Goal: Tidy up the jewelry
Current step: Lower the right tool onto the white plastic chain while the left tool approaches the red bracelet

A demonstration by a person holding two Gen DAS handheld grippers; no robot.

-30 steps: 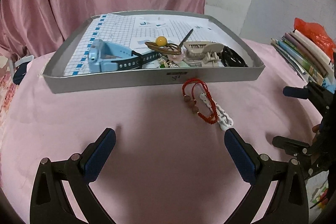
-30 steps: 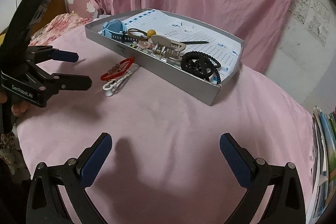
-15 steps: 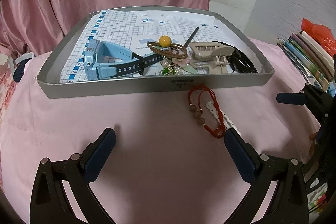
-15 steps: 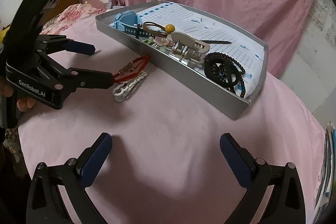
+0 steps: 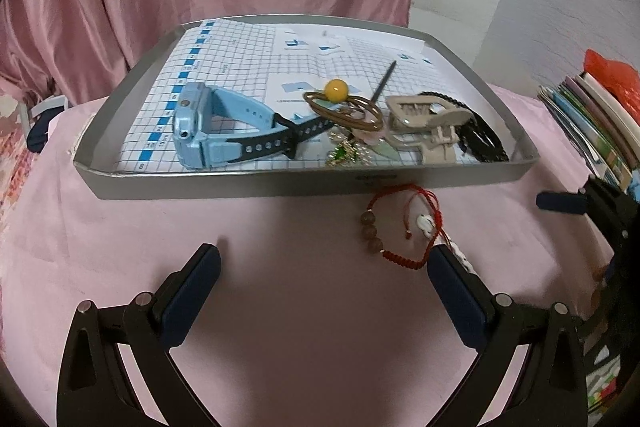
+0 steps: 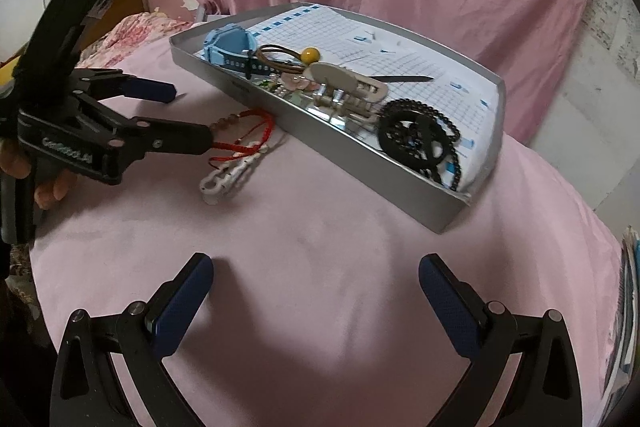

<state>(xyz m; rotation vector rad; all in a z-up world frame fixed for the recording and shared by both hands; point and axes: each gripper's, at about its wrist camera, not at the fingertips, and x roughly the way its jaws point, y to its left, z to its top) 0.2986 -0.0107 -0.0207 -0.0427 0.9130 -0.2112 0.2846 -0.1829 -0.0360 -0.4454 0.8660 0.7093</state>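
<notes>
A red cord bracelet with brown beads lies on the pink cloth just in front of the grey tray. Beside it lies a white chain, partly hidden in the left wrist view. My left gripper is open; one fingertip reaches the bracelet's end. In the tray lie a blue watch, a hair tie with a yellow bead, a beige claw clip and black beads. My right gripper is open over bare cloth.
A stack of books and an orange bag sit at the table's right edge. Pink curtain hangs behind the tray. A hand holds the left gripper's handle. Floral fabric lies beyond the table's left side.
My left gripper has moved forward toward the tray, and one finger now reaches the red bracelet and covers part of the white chain. The right gripper has also come closer to the tray.
</notes>
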